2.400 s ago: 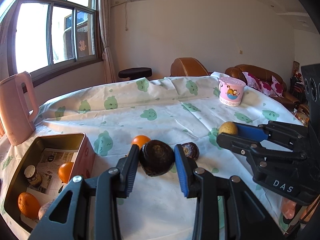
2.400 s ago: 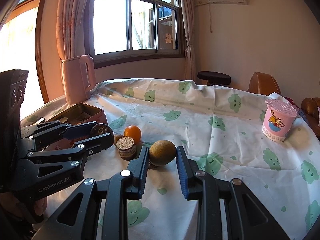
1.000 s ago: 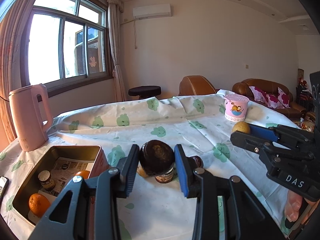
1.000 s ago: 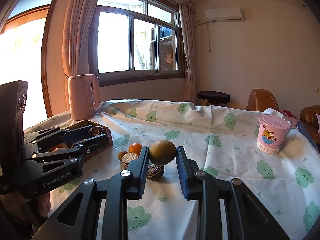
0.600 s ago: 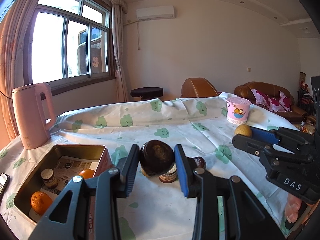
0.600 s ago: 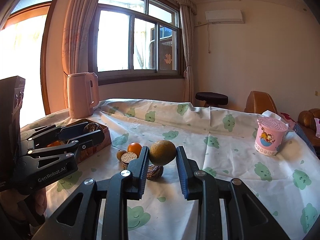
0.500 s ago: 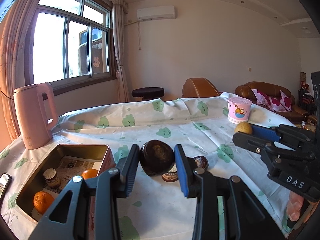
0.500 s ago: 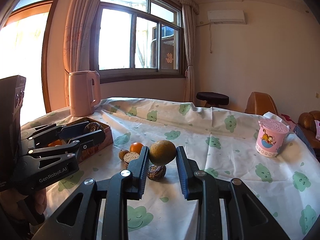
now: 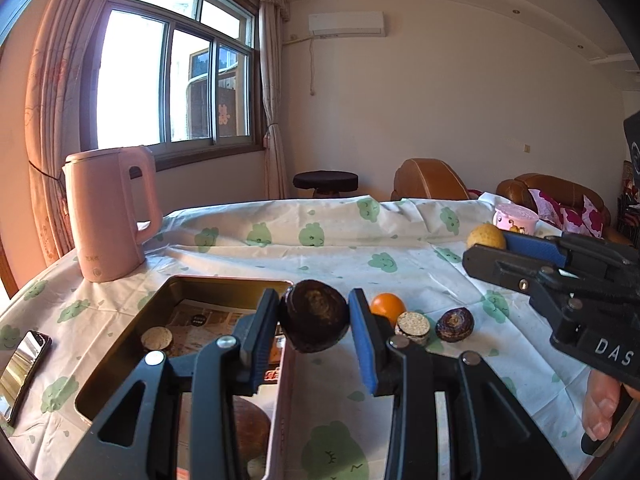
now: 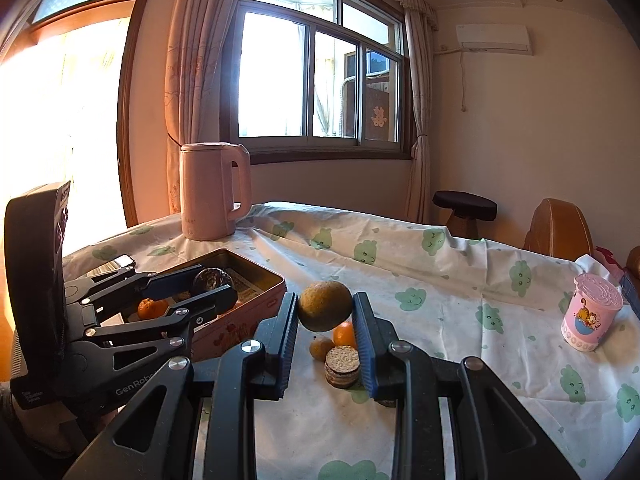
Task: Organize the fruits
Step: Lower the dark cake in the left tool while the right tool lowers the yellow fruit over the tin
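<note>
My left gripper (image 9: 314, 305) is shut on a dark brown round fruit (image 9: 315, 322), held above the right edge of the open tin box (image 9: 176, 283). In the right wrist view the left gripper (image 10: 214, 285) hangs over the tin box (image 10: 264, 278), which holds an orange (image 10: 152, 307). My right gripper (image 10: 325, 303) is shut on a yellow-brown fruit (image 10: 325, 311), held above the table to the right of the tin. On the cloth lie an orange (image 9: 387, 306), a cork-topped disc (image 9: 413, 324) and a dark fruit (image 9: 455, 319).
A pink kettle (image 9: 106, 212) stands behind the tin at the far left. A phone (image 9: 24, 356) lies at the table's left edge. A pink cartoon cup (image 10: 591, 316) stands far right. A stool and brown sofas are beyond the table.
Both grippers have carried their fruits to the left. The left one now hangs over the tin's right edge; the loose fruits have slid right in its view. Both grips are unchanged.
</note>
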Motion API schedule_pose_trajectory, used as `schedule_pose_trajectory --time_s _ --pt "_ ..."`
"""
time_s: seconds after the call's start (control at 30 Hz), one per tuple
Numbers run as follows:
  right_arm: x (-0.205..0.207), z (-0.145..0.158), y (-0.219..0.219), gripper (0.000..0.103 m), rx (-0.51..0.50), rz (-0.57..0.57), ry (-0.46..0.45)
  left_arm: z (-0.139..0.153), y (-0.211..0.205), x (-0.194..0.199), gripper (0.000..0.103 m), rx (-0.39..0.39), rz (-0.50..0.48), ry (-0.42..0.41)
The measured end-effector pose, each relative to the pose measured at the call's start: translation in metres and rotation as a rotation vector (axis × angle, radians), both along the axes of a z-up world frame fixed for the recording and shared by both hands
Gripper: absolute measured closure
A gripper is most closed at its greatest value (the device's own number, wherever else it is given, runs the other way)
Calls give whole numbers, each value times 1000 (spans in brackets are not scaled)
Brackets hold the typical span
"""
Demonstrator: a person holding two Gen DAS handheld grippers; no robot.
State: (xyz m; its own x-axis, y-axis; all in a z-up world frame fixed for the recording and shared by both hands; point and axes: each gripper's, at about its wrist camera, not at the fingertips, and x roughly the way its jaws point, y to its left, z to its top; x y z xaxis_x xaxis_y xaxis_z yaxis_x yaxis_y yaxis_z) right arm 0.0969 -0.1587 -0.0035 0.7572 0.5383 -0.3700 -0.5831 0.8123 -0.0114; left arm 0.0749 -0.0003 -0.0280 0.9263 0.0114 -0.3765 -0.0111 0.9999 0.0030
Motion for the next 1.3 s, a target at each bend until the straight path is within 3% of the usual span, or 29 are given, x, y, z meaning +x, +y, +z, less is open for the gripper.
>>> schedule_pose_trajectory --time_s 0.53,1.3 --pt "15 5 71 74 -38 108 23 -5 61 8 65 -5 89 51" --pt "31 -5 130 74 -85 166 51 -13 98 27 65 23 129 135"
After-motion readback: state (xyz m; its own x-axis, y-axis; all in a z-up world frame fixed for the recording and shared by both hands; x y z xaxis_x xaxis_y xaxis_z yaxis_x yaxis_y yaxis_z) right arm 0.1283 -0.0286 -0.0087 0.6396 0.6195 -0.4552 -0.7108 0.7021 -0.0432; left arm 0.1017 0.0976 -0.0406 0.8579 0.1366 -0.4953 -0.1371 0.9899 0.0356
